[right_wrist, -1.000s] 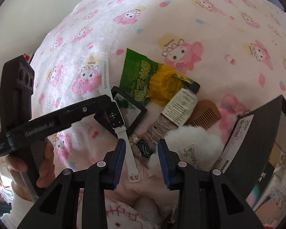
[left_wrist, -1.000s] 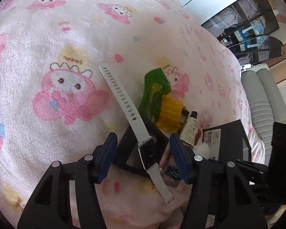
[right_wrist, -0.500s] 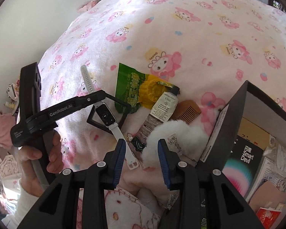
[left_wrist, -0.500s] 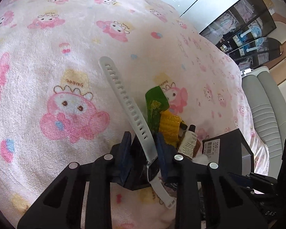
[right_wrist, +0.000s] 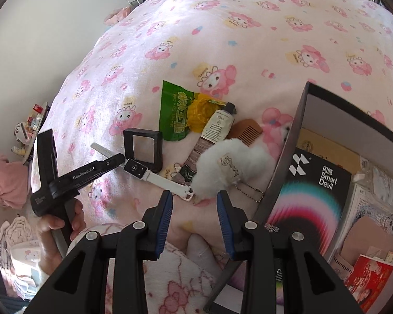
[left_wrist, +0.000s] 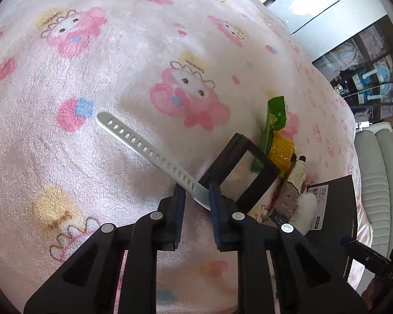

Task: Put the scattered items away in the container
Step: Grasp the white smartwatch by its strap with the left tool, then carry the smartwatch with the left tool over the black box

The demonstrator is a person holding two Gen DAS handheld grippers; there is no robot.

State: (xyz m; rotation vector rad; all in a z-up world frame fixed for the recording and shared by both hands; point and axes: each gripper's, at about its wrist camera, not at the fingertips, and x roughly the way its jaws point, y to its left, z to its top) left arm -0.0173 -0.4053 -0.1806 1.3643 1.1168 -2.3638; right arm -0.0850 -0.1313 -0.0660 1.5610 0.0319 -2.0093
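Since the earlier frame: left gripper (left_wrist: 196,196) drawn back and swung leftward with its jaws just closing; white silicone smartwatch with perforated strap and black rectangular face (right_wrist: 136,168) dragged off the black square display frame with clear window (right_wrist: 144,145), now lying just beside its lower left corner.

Left gripper: blue-padded jaws closed on the watch strap (left_wrist: 144,149) near the case, perforated end projecting away over the pink plush cartoon-print blanket (left_wrist: 118,52). Seen from the right wrist, clamped at the strap just left of the watch face, buckle end (right_wrist: 187,193) resting on the blanket.

Right gripper (right_wrist: 194,204): jaws partly open, nothing between them, poised above the blanket near the buckle end.

Near: white fluffy pompom charm with ball chain (right_wrist: 228,170), touching the wall of the black open-topped cardboard storage box (right_wrist: 288,151) at right, already holding boxes and papers.

Farther: cream hand-cream tube with black cap (right_wrist: 217,128), brown wooden comb (right_wrist: 249,132), yellow mesh scrubber (right_wrist: 200,111), green snack packet (right_wrist: 174,115).
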